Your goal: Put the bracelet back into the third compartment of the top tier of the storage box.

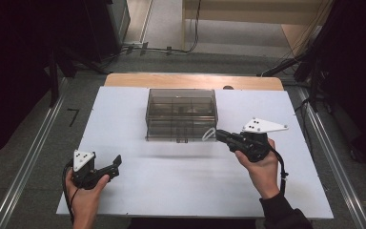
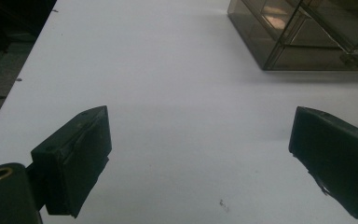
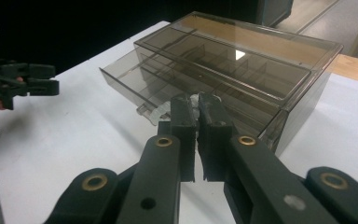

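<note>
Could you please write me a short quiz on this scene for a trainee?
1. True or false: the left gripper is open with nothing between its jaws.
2. What does the right gripper pinch? A) a small clear piece B) a red pen C) a spoon
3. What stands in the middle of the white table?
Key: 1 true; 2 A; 3 a smoky see-through drawer box.
</note>
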### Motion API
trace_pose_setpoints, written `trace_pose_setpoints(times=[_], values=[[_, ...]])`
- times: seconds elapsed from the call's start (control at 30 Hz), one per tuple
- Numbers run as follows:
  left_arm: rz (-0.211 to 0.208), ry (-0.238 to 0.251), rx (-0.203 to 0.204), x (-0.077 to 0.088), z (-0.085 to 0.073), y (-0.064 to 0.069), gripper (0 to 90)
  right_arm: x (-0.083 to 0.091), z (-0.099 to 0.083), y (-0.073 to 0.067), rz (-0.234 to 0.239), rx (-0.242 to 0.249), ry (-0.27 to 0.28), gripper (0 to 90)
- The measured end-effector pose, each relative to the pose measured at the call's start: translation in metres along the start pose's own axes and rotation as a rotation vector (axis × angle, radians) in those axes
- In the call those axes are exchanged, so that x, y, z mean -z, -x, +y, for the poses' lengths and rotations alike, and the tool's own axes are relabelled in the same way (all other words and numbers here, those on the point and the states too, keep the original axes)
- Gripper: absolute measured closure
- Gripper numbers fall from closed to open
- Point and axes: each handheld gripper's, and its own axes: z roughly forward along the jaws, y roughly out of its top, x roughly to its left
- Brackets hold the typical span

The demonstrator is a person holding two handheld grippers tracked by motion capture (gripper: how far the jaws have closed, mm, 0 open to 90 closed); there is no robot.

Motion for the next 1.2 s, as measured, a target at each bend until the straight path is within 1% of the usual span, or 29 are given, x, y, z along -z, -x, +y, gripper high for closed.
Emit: trace_pose_setpoints(times=[0.23,0.33,0.4,0.6,0.8,0.87,0.9,0.97,1.07,1.17,1.2], values=[[0.003,0.0,0.002,0.0,0.0,-0.001,5.8,-0.017,-0.002,0.007,-0.026,-0.024,-0.001,83.3],[0.004,0.0,0.002,0.0,0.0,-0.001,5.8,-0.024,-0.003,0.01,-0.049,-0.021,-0.007,83.3],[0.004,0.001,0.003,0.0,0.0,-0.001,5.8,-0.029,-0.004,0.012,-0.055,-0.027,-0.014,83.3],[0.003,0.0,0.003,0.0,0.0,-0.001,5.8,-0.038,-0.005,0.012,-0.087,-0.015,-0.021,83.3],[0.004,-0.001,0.004,0.0,0.0,-0.002,5.8,-0.045,-0.006,0.013,-0.126,-0.004,-0.05,83.3],[0.004,-0.001,0.005,0.0,0.0,-0.002,5.8,-0.046,-0.006,0.014,-0.141,0.004,-0.064,83.3],[0.003,0.0,0.004,0.0,0.0,-0.002,5.8,-0.047,-0.007,0.014,-0.14,0.006,-0.072,83.3],[0.002,0.001,0.004,0.0,0.0,-0.001,5.8,-0.049,-0.007,0.014,-0.156,0.008,-0.099,83.3],[0.003,-0.001,0.002,0.0,0.0,-0.001,5.8,-0.053,-0.009,0.015,-0.155,-0.001,-0.128,83.2],[0.003,-0.001,0.002,0.0,0.0,-0.002,5.8,-0.054,-0.008,0.016,-0.145,-0.012,-0.127,82.1],[0.003,-0.001,0.002,0.0,0.0,-0.002,5.8,-0.055,-0.008,0.016,-0.146,-0.012,-0.124,80.3]])
